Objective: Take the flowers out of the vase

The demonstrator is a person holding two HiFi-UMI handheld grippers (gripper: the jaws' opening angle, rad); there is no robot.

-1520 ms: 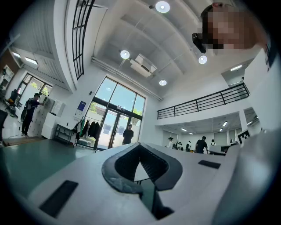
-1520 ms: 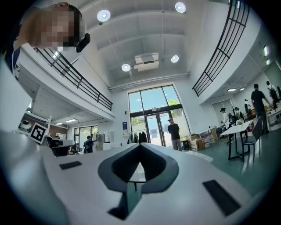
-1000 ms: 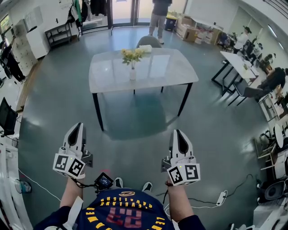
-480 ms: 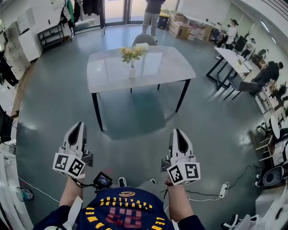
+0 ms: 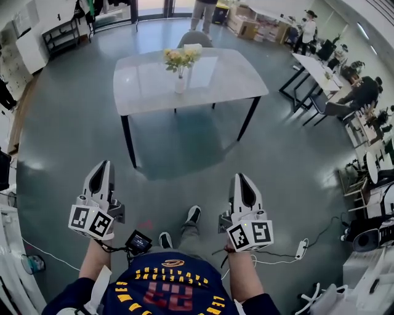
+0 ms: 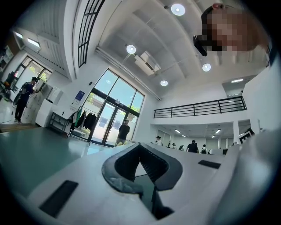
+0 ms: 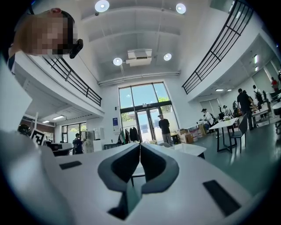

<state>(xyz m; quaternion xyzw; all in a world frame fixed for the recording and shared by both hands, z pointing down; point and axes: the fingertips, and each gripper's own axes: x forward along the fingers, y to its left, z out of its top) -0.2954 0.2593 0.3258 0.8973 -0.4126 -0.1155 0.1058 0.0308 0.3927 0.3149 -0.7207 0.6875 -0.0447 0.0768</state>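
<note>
In the head view the small white vase (image 5: 180, 84) on the light grey glossy table (image 5: 148, 86) hides the lower stems of the yellow flowers (image 5: 178, 57), and the blooms are too small to count. A grey chair (image 5: 194, 38) at the table's far edge shows only its backrest. A standing person (image 5: 203, 7) is cut off above the legs by the top edge. In the right gripper view, the right gripper (image 7: 140, 147) covers most of the table (image 7: 189, 149) with its closed jaws, and the vase cannot be made out.

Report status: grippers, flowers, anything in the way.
Left gripper and right gripper shut, empty, well short of the table. Flowers upright in the vase, untouched. Nothing blocking the floor ahead.
</note>
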